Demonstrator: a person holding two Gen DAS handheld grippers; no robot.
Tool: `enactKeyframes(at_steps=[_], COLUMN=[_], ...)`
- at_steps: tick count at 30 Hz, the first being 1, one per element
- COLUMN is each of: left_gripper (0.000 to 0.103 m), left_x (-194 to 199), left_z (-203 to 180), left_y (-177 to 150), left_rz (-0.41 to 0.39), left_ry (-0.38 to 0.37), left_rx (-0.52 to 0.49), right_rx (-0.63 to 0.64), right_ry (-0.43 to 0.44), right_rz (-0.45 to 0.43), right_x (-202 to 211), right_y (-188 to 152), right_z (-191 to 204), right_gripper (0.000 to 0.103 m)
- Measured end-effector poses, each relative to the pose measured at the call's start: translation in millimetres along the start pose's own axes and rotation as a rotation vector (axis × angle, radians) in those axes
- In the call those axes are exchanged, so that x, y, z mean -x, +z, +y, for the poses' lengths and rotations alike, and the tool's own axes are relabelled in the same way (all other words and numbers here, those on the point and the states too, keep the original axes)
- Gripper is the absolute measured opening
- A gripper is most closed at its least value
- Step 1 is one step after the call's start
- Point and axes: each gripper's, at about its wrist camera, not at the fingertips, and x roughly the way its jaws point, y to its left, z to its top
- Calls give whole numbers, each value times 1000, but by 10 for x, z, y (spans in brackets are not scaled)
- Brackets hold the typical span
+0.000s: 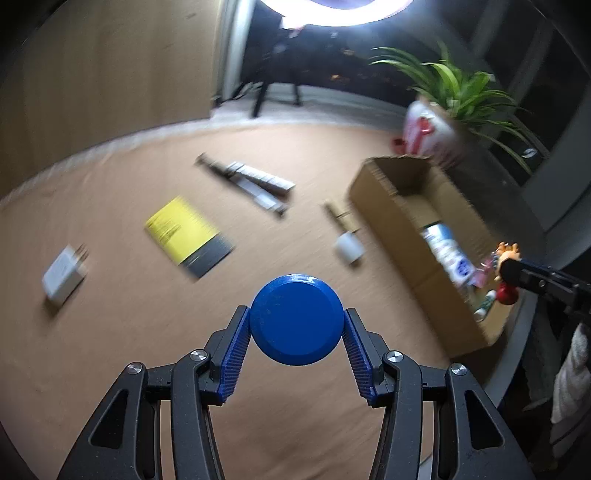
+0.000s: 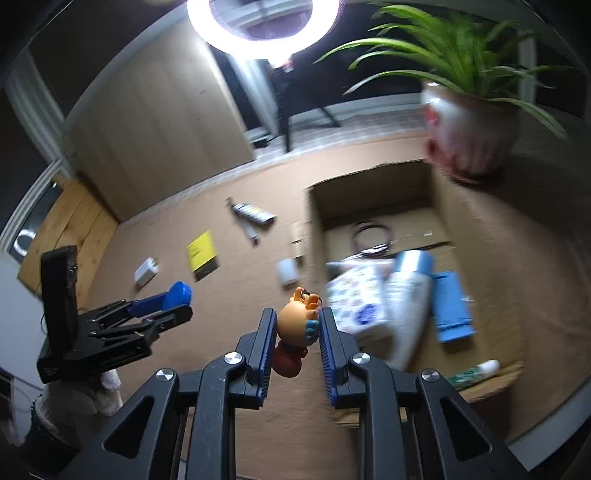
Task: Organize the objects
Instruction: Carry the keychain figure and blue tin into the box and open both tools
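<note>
My left gripper [image 1: 296,314] is shut on a round blue lid [image 1: 296,319], held above the brown tabletop; the same gripper [image 2: 183,301] and lid [image 2: 178,294] show at the left in the right wrist view. My right gripper [image 2: 298,314] is shut on a small toy figure [image 2: 297,325] with an orange head and red body, just left of the open cardboard box [image 2: 314,221]. In the left wrist view that figure [image 1: 506,273] hangs over the box's near end [image 1: 384,195]. The box holds a white bottle [image 2: 402,306], a blue item [image 2: 452,310] and a patterned pack [image 2: 358,299].
On the table lie a yellow and black booklet [image 1: 188,236], a white charger [image 1: 62,277], grey strips [image 1: 255,181], and a white-capped brush [image 1: 345,236]. A potted plant [image 2: 472,136] stands behind the box. A ring light [image 2: 262,26] shines above.
</note>
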Motion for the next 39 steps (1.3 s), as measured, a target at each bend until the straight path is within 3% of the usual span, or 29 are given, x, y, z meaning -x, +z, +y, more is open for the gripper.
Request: enactKeyframes(at_steps=[17,31,32,34,35,39], left_gripper=[54,54,56,75,77,77], left_x=[-443,-620,-621,-606,-584,-529], left_z=[-1274,-1592,-1585,-1563,-1540,-1441], left_y=[723,927,934,948,952,948], left_rz=[-39,-51,-52,-49,-56,-62], left_ry=[-114,-112,-118,-118,-116,-106], left_rx=[-186,-204,-200,-191,-184,-171], right_rx=[-88,-89,-78,-70,-68,-75], right_ry=[-70,-81,-88,-119,-119,-97], right_rz=[-25,-17,-12,3,-9,-17], right_x=[103,18,3,-24,-9,11], right_y=[-15,-8,-10,-11,-16,-12], right_z=[-635,-751,-735,-713,-706,-686], right_gripper=[21,21,24,61,65,65])
